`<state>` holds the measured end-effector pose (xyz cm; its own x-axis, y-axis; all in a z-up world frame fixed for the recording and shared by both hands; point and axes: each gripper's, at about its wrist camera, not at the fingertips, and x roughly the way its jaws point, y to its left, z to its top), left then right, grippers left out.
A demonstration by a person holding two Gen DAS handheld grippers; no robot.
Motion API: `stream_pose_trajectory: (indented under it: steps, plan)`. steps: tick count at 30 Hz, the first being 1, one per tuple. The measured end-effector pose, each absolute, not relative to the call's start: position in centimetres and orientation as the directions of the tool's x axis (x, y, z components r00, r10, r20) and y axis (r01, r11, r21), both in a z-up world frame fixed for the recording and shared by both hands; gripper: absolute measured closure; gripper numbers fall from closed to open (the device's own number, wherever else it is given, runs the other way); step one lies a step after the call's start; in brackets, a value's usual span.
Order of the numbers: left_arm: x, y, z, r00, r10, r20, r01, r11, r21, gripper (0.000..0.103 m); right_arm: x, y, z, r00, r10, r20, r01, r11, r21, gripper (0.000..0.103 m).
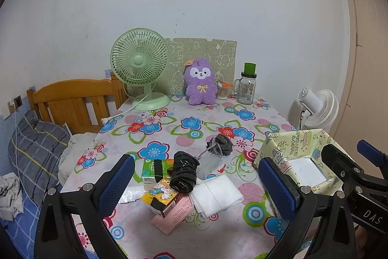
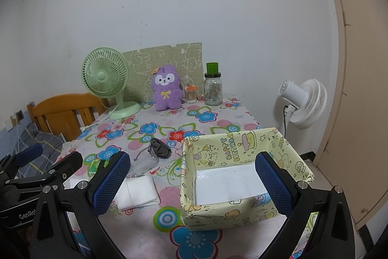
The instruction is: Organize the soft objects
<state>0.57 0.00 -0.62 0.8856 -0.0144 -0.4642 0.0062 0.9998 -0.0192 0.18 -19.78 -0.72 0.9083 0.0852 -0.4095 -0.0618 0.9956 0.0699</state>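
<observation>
The yellow box (image 2: 245, 176) at the right of the worktop (image 1: 169, 128) reads "HAPPY BIRTHDAY" on its inner wall; its white floor is bare. Seen from the left wrist, the other tool's body shows "DAS"; from the right wrist, "GenRo" — the rest is cut off.

The left gripper (image 1: 196, 183) hovers with jaws spread wide, holding nothing. Between them on the worktop lie a black bag roll (image 1: 183, 172), a green tissue pack (image 1: 154, 170), a pink-and-yellow carton (image 1: 167, 203) and a folded white cloth (image 1: 215, 194). A grey pouch (image 1: 220, 143) lies just beyond.

The right gripper (image 2: 194, 183) — jaws also spread, empty — frames the box's near left corner.
</observation>
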Motion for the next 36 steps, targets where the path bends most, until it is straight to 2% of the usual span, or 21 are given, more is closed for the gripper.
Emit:
stream_pose_trajectory:
  steps: [36]
  plan:
    - [0.90, 0.02, -1.57, 0.882, -0.018, -0.472, 0.008, 1.000, -0.023, 0.000, 0.94, -19.70, -1.33, 0.901, 0.110, -0.419, -0.073, 0.992, 0.102, 0.000]
